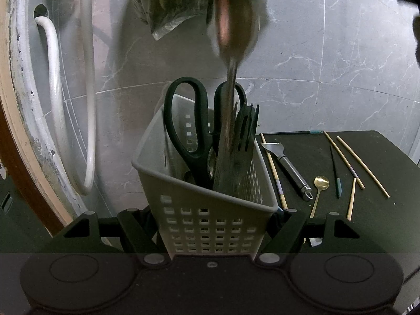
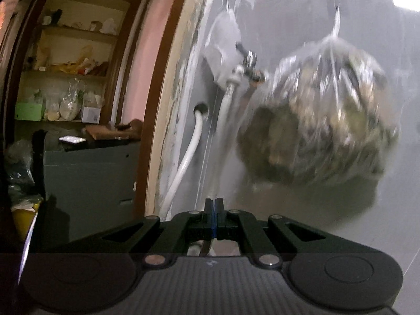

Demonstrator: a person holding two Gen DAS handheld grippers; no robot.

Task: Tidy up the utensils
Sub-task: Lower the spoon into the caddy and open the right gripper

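My left gripper (image 1: 212, 216) is shut on a grey perforated utensil basket (image 1: 210, 225), one finger on each side wall. Black-handled scissors (image 1: 189, 120) and dark forks (image 1: 246, 131) stand in the basket. A large metal spoon (image 1: 231, 39), blurred, stands bowl-up with its handle down in the basket. Its top reaches a dark shape at the frame's upper edge. In the right wrist view my right gripper (image 2: 214, 204) has its pads pressed together, and a thin metal sliver (image 2: 203, 248) shows just under them. A peeler (image 1: 291, 170), a gold spoon (image 1: 320, 186) and several chopsticks (image 1: 362, 165) lie on the black table (image 1: 380, 152).
A clear plastic bag (image 2: 323, 115) of greenish stuff hangs on the grey marble wall, close in front of the right gripper. White hoses (image 1: 52, 92) and a tap (image 2: 249, 60) sit on the wall to the left. A doorway with shelves (image 2: 65, 78) lies further left.
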